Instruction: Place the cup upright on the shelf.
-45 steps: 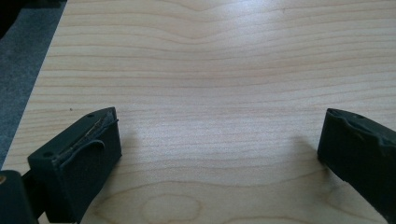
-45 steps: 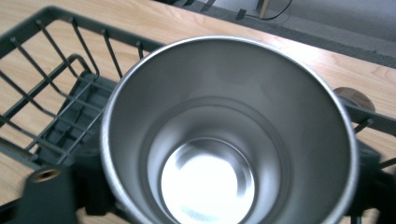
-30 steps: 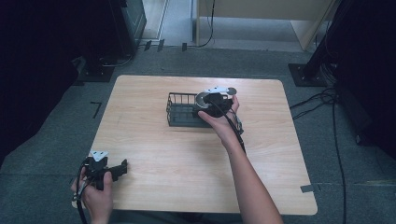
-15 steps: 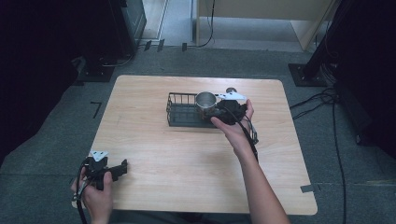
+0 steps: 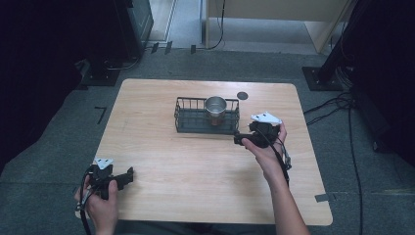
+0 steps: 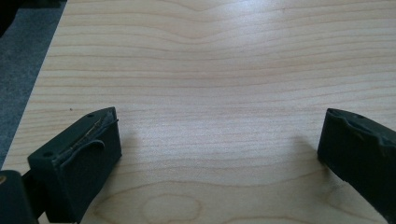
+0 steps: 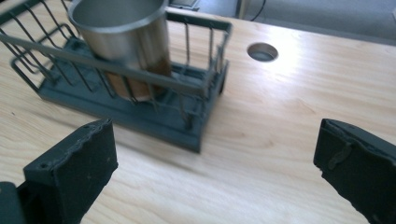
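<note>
— What is sitting in the middle of the table from where you are standing?

— A dark wire basket is lying across the far half of it, and a metal cup is standing upright inside the basket, toward its right end. In the right gripper view the cup is showing a shiny steel wall with a brownish band low down, behind the basket's bars.

— And the right gripper?

— The right gripper is hovering just beside the basket's near right corner, apart from it, held in the person's right hand. Its jaws are standing wide apart with nothing between them; only bare wood is showing in the gap.

— Is the left one doing anything?

— The left gripper is sitting at the near left corner of the table, well apart from the basket, in the person's left hand. Its jaws are spread wide too, gripping nothing, and are pointing across plain wood grain.

— Anything else on the tabletop?

— A small round hole is showing in the wood just beyond the basket's right end.
</note>
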A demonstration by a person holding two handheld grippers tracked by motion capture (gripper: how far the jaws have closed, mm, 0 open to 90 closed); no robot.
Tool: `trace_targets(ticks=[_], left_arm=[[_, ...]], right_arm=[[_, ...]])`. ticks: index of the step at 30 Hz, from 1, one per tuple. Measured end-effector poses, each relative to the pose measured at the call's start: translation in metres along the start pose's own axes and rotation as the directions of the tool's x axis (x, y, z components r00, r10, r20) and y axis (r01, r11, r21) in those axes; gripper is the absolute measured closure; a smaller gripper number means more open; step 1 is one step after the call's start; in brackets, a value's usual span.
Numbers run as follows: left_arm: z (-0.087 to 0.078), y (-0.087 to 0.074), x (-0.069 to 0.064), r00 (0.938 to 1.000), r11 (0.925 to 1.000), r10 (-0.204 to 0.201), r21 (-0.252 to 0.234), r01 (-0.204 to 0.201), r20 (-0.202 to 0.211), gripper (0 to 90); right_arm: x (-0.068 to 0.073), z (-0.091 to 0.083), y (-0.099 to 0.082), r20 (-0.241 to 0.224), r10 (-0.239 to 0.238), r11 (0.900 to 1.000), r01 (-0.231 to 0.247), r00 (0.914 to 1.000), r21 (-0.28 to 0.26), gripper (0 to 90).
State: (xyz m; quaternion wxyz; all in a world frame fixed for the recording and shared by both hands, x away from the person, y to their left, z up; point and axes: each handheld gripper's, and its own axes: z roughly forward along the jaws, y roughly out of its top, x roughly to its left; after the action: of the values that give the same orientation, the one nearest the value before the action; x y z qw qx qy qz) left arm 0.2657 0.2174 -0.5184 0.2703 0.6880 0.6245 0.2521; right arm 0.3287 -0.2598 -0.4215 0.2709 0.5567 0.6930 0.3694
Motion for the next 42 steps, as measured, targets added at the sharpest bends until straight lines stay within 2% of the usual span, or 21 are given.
trace_targets(ticks=[7,26,31,38,42], left_arm=[[0.000,0.000,0.000,1.0000,1.0000,0.001,0.002,-0.001,0.000,0.0],[0.000,0.000,0.000,1.0000,1.0000,0.000,0.002,0.000,0.000,0.0],[0.000,0.000,0.000,1.0000,1.0000,0.001,0.002,-0.001,0.000,0.0],[0.000,0.000,0.000,1.0000,1.0000,0.000,0.002,0.000,0.000,0.0],[0.000,0.000,0.000,1.0000,1.0000,0.000,0.002,0.000,0.000,0.0]], right_arm=[[-0.020,-0.011,-0.027,0.029,0.024,0.9995,-0.024,0.9993,0.019,0.0],[-0.059,-0.033,-0.081,0.086,0.084,0.9945,-0.089,0.9928,0.055,0.0],[-0.073,-0.039,-0.101,0.117,0.110,0.9903,-0.119,0.9871,0.073,0.0],[-0.087,-0.045,-0.122,0.163,0.116,0.9857,-0.133,0.9799,0.103,0.0],[-0.098,-0.053,-0.135,0.192,0.143,0.9808,-0.165,0.9709,0.104,0.0]])
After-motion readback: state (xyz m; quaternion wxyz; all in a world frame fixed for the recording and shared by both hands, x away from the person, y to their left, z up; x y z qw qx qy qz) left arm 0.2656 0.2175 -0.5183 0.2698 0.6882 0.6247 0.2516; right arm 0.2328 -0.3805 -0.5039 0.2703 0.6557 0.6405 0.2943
